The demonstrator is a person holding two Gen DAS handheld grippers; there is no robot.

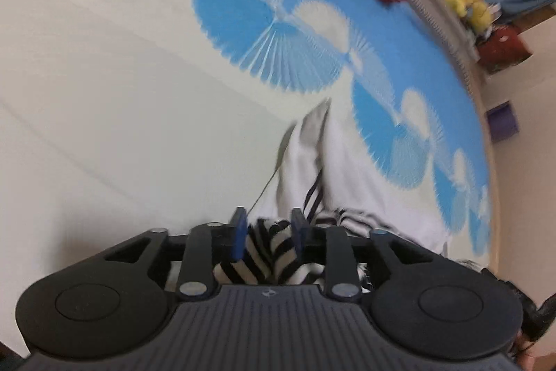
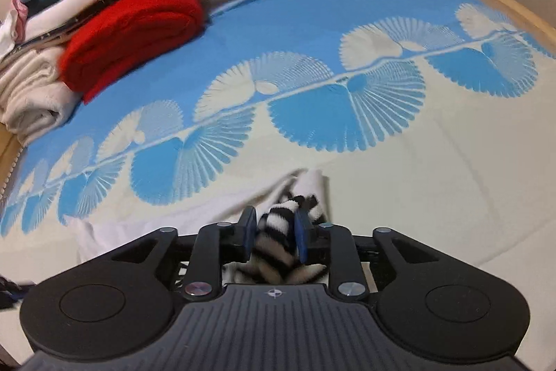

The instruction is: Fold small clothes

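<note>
The left gripper (image 1: 269, 225) stood with its jaws apart, the striped garment (image 1: 267, 246) bunched loosely between them. The right gripper (image 2: 276, 228) had the same striped cloth between its jaws; whether they pinched it I couldn't tell. A red folded blanket (image 2: 135, 30) lay well ahead on the bedspread (image 2: 417, 179).

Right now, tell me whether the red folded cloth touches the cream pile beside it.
Touching. The right wrist view shows the red folded cloth lying against and partly over the cream pile, with no gap between them.
</note>
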